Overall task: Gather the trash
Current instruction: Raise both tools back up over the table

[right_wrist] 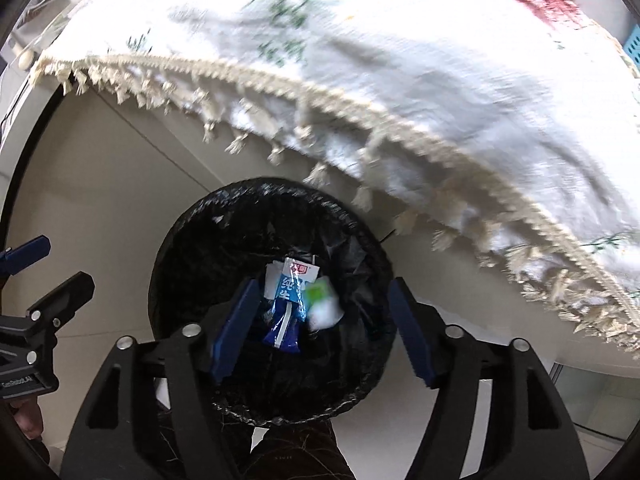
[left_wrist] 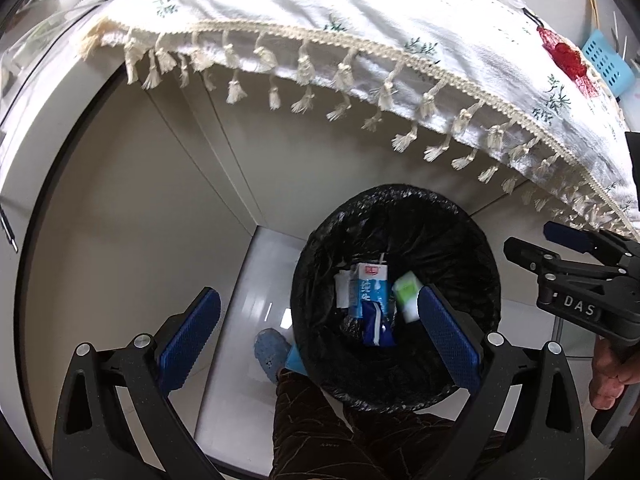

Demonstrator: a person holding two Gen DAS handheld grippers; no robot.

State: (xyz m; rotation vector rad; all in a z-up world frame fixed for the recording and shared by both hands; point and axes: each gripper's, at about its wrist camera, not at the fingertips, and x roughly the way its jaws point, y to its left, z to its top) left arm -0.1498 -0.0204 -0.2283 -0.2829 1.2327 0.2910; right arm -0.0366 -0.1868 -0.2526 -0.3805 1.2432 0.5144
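Both claws, left (left_wrist: 318, 326) and right (right_wrist: 322, 324), hang released over the bin (right_wrist: 192, 240), where the light, crushable milk carton (right_wrist: 290, 282) lies, best gripped across its flat sides.

White letters "DAS" stand on the black body of the right claw (left_wrist: 560, 258) in the left wrist view, and the blue-and-white carton (right_wrist: 294, 280) in the bin carries white Chinese characters reading "纯牛" under a small red label too blurred to read.

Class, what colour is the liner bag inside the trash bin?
Black bag, clearest in the left wrist view.
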